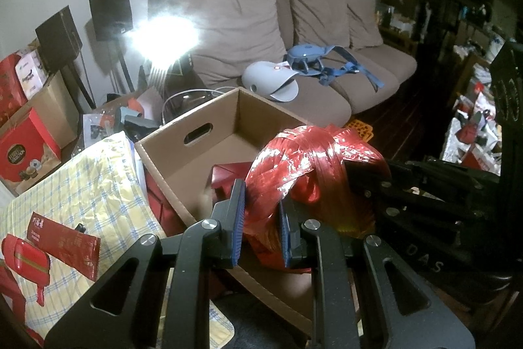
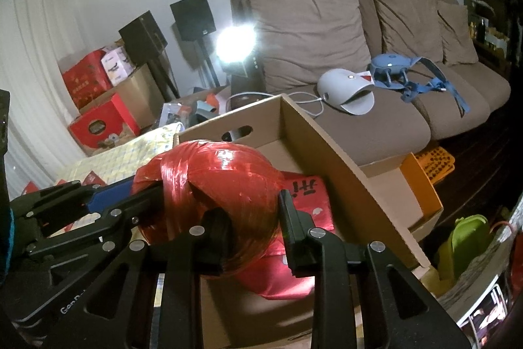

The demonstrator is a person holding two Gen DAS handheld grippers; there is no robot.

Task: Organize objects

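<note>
The ball of red plastic twine hangs over the open cardboard box, pinched from two sides. The left tool is clenched on a loose band of the twine between its blue pads, at the ball's near side. The right tool straddles the ball's body; its fingers sit against the twine, though whether they press hard I cannot tell, and they stand only partly apart.

The step, as I read it, is lowering the ball into the box beside the red packet just beyond the right tool. It would go best if both tools sink together and the right lets go first, since the left grips only a strand that could pull loose and unwind.

The right wrist view shows the packet's black character and the box's far wall, with a green container to the right of that tool. The left wrist view alone shows the checked yellow cloth left of its tool, with red tins lying on it. Beyond both stands the sofa.
</note>
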